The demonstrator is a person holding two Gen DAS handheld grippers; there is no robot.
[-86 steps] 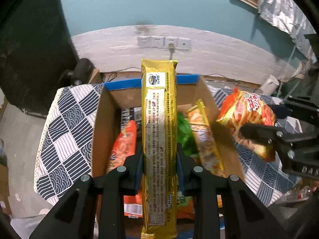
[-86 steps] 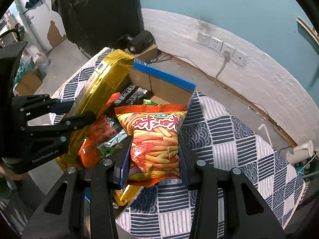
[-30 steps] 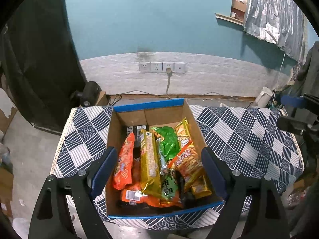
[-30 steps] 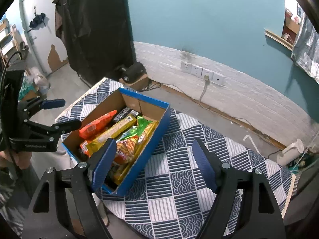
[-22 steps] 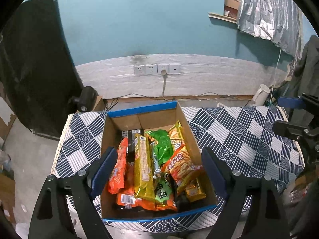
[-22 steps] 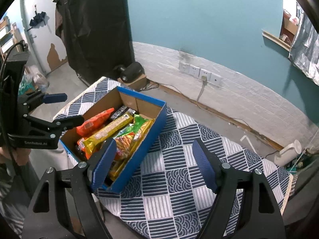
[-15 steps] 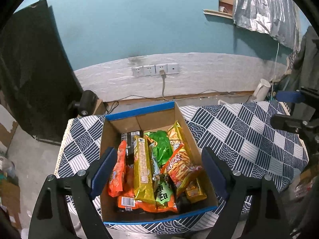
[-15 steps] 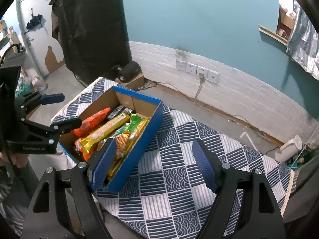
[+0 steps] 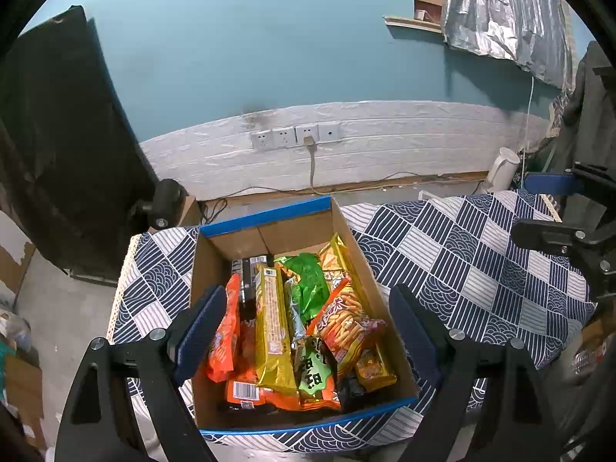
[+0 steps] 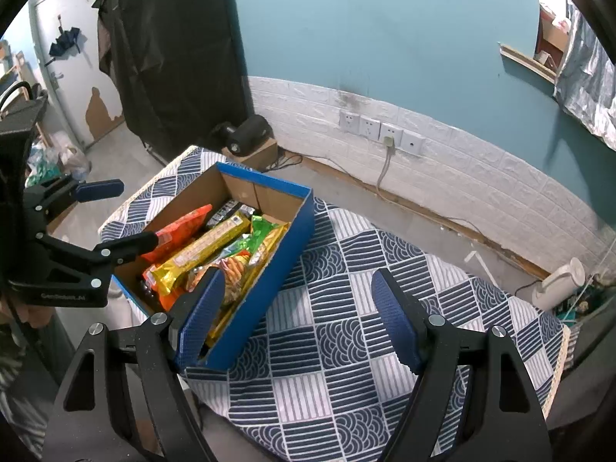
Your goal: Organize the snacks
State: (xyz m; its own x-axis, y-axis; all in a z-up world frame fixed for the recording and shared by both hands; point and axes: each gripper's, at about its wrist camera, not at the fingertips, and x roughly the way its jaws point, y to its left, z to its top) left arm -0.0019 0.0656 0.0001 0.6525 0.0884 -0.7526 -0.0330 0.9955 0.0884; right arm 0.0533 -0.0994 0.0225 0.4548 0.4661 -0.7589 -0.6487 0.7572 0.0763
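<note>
Snacks [image 9: 292, 327] all packed upright in the blue-rimmed box [image 9: 265, 213], none visible on the checked surface [image 10: 346, 346] beside it (task looks done); left gripper [image 9: 304, 331] and right gripper [image 10: 296, 308] jaws wide, empty.

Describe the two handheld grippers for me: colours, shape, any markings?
Both match. The left gripper and right gripper each have two black angular arms with triangular cut-outs and silver bolt heads. The fingers end in blue textured pads. In the right wrist view, small pale lettering, too small to read, runs along the left gripper's black body. No cables show.
</note>
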